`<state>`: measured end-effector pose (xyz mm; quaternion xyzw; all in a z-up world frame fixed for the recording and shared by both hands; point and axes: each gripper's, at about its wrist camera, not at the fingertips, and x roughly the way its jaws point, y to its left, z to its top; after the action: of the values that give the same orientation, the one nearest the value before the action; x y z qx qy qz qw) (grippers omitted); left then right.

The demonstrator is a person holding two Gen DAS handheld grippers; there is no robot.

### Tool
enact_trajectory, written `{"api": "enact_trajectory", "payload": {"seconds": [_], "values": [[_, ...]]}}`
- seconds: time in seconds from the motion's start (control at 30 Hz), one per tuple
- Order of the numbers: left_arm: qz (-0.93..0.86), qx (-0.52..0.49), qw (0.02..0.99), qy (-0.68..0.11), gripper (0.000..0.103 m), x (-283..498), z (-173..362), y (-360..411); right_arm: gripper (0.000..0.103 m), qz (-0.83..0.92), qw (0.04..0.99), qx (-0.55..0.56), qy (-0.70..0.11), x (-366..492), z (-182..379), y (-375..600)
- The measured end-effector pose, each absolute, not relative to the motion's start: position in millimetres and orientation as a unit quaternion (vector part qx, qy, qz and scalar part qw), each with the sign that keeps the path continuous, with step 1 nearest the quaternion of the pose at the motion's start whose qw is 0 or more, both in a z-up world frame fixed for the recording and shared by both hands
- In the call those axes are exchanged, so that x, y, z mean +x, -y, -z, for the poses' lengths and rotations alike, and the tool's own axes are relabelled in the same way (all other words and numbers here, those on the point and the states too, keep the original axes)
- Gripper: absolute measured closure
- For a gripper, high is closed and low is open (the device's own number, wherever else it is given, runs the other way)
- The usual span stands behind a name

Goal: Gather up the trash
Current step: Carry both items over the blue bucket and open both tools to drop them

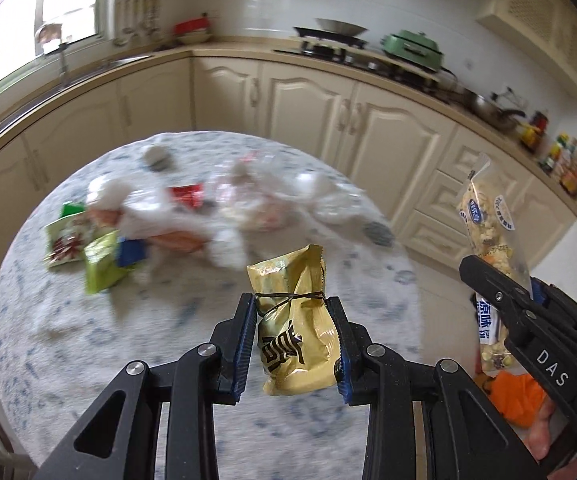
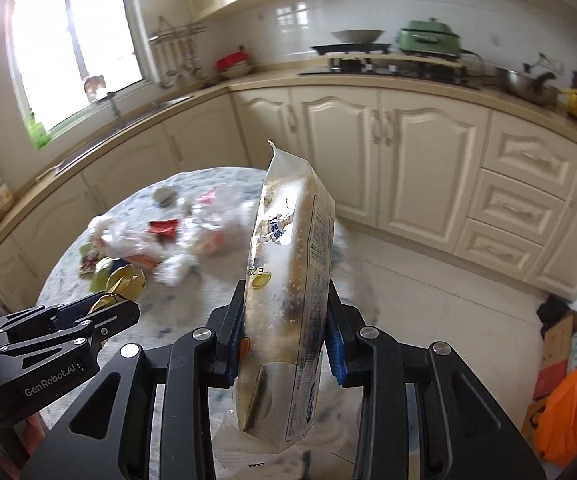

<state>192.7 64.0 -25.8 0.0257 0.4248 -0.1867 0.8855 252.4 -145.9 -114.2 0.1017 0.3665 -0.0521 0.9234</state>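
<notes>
my left tongs (image 1: 292, 316) are clenched on a gold snack wrapper (image 1: 294, 332), lifted clear of the round counter (image 1: 208, 360), presumably for carrying to a bin. my right tongs (image 2: 284, 320) grasp a clear snack bag (image 2: 292, 280) upright, likewise raised. remaining litter (image 1: 160, 216) lies mid-counter, too blurred to itemise. no bin is visible; the orange bag (image 2: 572, 412) on the floor is cut off.

A round marbled table (image 1: 208, 360) is bearing a blurred heap of wrappers (image 1: 100, 248) and clear plastic bags (image 1: 248, 196) in a kitchen.
</notes>
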Motion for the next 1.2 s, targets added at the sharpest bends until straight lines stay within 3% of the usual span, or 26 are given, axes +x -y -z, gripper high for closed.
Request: {"api": "enact_trajectory", "payload": {"seconds": [0.33, 0.93, 0.97, 1.0, 1.07, 1.2], "values": [[0.281, 0.088, 0.853, -0.431, 0.072, 189.3, 45.0, 52.8, 0.069, 0.17, 0.904, 0.149, -0.364, 198.0, 125.4, 245.7], [0.345, 0.192, 0.775, -0.494, 0.07, 247.3, 137.0, 230.9, 0.069, 0.298, 0.833, 0.235, -0.402, 126.4, 194.2, 365.5], [0.341, 0.198, 0.774, -0.495, 0.065, 250.1, 141.7, 238.5, 0.069, 0.299, 0.83, 0.24, -0.405, 124.5, 198.1, 366.8], [0.327, 0.207, 0.777, -0.496, 0.048, 253.7, 146.5, 245.2, 0.069, 0.3, 0.827, 0.244, -0.407, 122.9, 201.7, 368.8], [0.32, 0.209, 0.781, -0.494, 0.03, 259.3, 153.3, 256.0, 0.069, 0.301, 0.824, 0.246, -0.413, 124.2, 206.7, 370.7], [0.316, 0.205, 0.784, -0.494, 0.03, 265.7, 158.9, 262.9, 0.069, 0.296, 0.821, 0.243, -0.423, 130.1, 214.7, 370.4]]}}
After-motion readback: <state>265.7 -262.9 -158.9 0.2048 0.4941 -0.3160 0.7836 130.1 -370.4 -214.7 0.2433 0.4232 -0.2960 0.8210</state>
